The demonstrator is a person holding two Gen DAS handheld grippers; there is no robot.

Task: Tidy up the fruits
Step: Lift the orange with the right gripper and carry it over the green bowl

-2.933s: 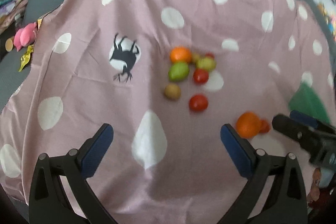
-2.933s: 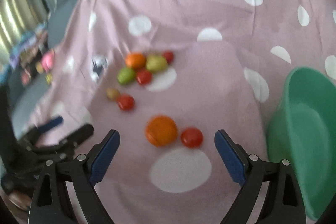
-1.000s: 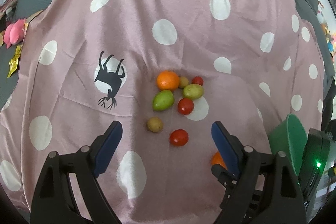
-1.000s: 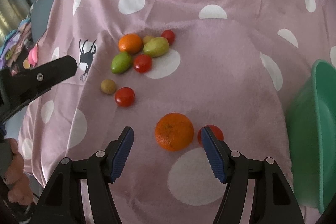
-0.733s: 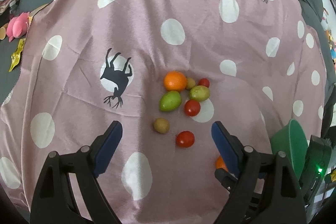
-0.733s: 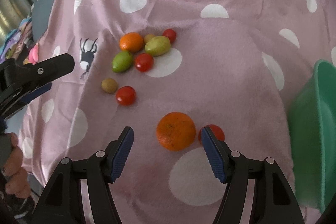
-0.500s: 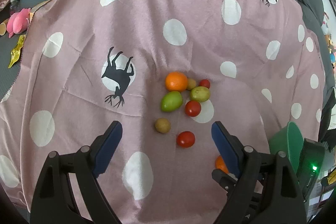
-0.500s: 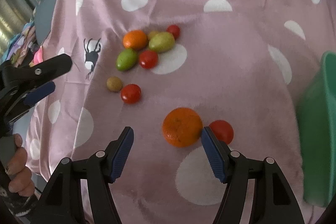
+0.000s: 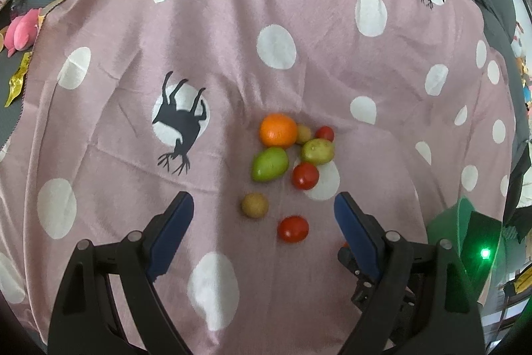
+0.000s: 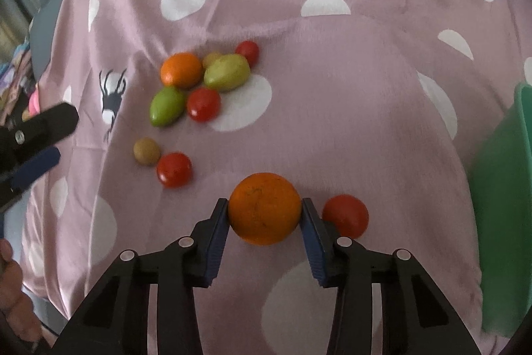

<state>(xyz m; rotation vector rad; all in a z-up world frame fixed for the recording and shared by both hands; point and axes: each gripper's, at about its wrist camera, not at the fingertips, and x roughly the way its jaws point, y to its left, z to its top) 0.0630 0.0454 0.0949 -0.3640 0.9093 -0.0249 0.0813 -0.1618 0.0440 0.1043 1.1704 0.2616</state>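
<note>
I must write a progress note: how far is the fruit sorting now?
Nothing looks sorted yet. The right gripper is shut on the big orange; the green bowl stands to its right. The left gripper is open. The tomato and the other fruits remain on the cloth.

The green basin (image 10: 498,208) runs off the right edge, and the left gripper (image 9: 262,215) hides most of an orange (image 9: 345,244).

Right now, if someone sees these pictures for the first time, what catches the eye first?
The big orange low in the right wrist view, pinched between the right tongs, with a red tomato just to its right. Then the bright heap of fruit mid-cloth ahead of the open left tongs, and the green bowl at the right edge.
</note>
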